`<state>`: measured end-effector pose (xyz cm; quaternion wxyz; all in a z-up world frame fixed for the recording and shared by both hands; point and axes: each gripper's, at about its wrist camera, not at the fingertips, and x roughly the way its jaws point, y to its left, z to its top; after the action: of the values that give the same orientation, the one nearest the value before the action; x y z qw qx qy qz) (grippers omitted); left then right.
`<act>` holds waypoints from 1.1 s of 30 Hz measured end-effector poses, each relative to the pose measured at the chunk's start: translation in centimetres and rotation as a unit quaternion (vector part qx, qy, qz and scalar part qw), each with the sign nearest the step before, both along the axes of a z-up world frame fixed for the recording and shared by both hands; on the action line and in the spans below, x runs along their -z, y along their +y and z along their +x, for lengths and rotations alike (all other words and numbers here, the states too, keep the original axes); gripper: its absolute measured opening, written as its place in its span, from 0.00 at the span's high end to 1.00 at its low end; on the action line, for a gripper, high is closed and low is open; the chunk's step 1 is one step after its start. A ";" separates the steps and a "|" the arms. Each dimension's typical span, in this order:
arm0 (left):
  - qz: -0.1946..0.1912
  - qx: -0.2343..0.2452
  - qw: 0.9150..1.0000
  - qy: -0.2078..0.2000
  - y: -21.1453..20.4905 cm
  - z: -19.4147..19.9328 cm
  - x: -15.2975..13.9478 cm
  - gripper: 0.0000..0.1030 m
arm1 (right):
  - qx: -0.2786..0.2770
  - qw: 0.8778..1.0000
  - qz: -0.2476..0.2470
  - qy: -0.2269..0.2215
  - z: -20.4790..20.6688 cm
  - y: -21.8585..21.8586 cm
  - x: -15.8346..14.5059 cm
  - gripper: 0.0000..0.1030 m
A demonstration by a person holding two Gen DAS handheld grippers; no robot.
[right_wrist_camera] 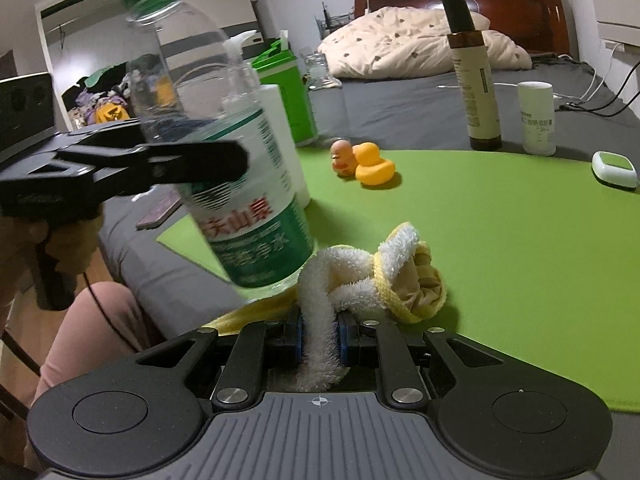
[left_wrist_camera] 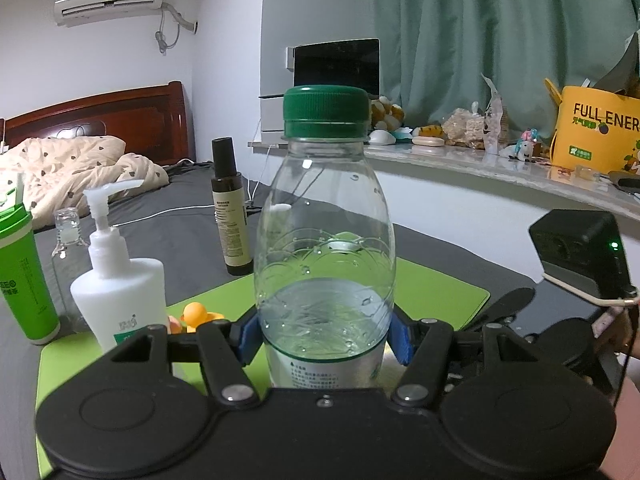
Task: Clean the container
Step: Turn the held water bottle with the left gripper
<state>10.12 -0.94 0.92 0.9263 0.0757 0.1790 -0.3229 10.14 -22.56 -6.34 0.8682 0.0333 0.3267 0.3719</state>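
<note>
A clear plastic water bottle [left_wrist_camera: 324,240] with a green cap and some water inside stands upright between the blue pads of my left gripper [left_wrist_camera: 324,340], which is shut on its lower body. In the right wrist view the same bottle [right_wrist_camera: 224,152] leans, held by the left gripper [right_wrist_camera: 192,160] above the green mat's near corner. My right gripper [right_wrist_camera: 320,336] is shut on a white and yellow cloth [right_wrist_camera: 360,280], bunched up and touching the bottle's base.
On the green mat [right_wrist_camera: 500,260] sit a yellow rubber duck [right_wrist_camera: 372,164], a small orange figure [right_wrist_camera: 343,156], a white pump bottle [left_wrist_camera: 116,280], a dark spray bottle [right_wrist_camera: 476,72] and a white jar [right_wrist_camera: 536,118]. A green tumbler [left_wrist_camera: 24,276] stands at the left. The bed lies behind.
</note>
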 end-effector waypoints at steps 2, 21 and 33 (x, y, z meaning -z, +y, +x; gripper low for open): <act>-0.001 -0.003 1.000 0.001 0.0 -0.1 0.0 0.42 | -0.003 1.000 0.004 0.002 -0.5 0.0 0.0 0.85; -0.035 -0.098 0.994 0.011 -1.3 -1.2 0.0 0.30 | 0.027 0.995 0.091 0.006 -4.1 -3.4 -2.0 0.85; -0.080 -0.315 0.943 -0.063 -5.6 -4.2 0.7 0.00 | 0.072 0.990 0.123 -0.009 -4.5 -6.6 -3.6 0.85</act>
<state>5.87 -6.57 0.19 0.9931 -0.0390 0.1086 -0.0221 5.61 -29.16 -2.75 0.8851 0.1603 0.2671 0.3457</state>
